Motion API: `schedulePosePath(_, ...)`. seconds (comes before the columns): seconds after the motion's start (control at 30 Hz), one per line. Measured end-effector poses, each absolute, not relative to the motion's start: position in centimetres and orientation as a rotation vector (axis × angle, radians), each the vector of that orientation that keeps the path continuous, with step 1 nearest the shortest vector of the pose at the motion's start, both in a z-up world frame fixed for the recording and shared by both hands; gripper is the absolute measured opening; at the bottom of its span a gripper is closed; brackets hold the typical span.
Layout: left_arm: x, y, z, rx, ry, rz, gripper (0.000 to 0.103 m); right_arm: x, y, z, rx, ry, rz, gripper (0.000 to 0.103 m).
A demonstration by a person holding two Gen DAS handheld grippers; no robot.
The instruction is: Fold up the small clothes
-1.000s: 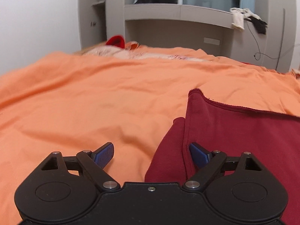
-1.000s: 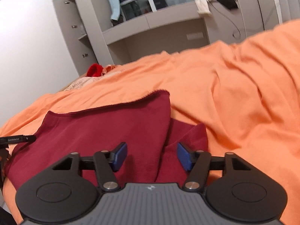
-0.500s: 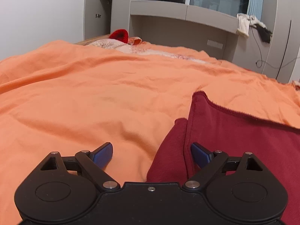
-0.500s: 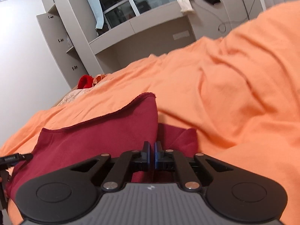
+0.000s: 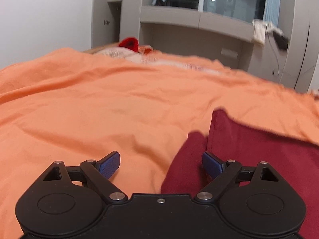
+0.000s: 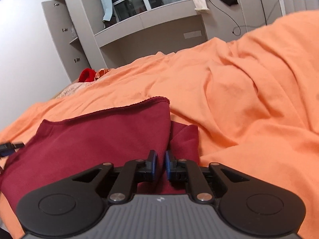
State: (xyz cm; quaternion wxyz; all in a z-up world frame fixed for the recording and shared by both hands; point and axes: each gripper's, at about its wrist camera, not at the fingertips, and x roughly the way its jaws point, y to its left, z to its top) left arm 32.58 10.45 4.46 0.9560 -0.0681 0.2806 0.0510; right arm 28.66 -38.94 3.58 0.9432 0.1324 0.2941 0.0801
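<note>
On the orange bedspread point(image 6: 249, 103) lies the dark red knit garment point(image 6: 95, 137), flat for folding. Right gripper point(image 6: 160, 166) nearly pressed together, jaws opening, cloth fold between them; left gripper point(image 5: 160, 165) spread wide at the garment's other edge, pinching nothing, likely ready to grab.

In the left wrist view the bedspread point(image 5: 99, 109) fills the middle and left of the frame, and the folded garment point(image 5: 259, 149) lies on it at the lower right, its near edge between the spread fingers of the left gripper point(image 5: 161, 165) at the bottom. Behind the bed, across the top, stands a shelf unit point(image 5: 195, 22). In the right wrist view the garment point(image 6: 89, 139) lies at the lower left on the bedspread point(image 6: 249, 109), which rises to the right; the right gripper point(image 6: 160, 166) sits at bottom centre with a fold of garment between its opening jaws
</note>
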Motion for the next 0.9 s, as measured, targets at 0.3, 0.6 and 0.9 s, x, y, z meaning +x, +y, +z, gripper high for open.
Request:
schedulePosePath(0.3,29.4,12.2,7.2,-0.291,0.396,0.061,0.102,26.5,-37.0,6.9,0.154,0.457,0.113,0.086)
schedulePosePath(0.6,30.3,12.5,4.6,-0.281,0.546,-0.021,0.102,24.8,-31.6,8.7,0.091,0.336,0.246,0.103)
schedulePosePath(0.9,30.5,11.5,2.8,-0.176,0.639,0.000,0.102,25.7,-24.5,7.0,-0.039,0.358,0.241,0.103)
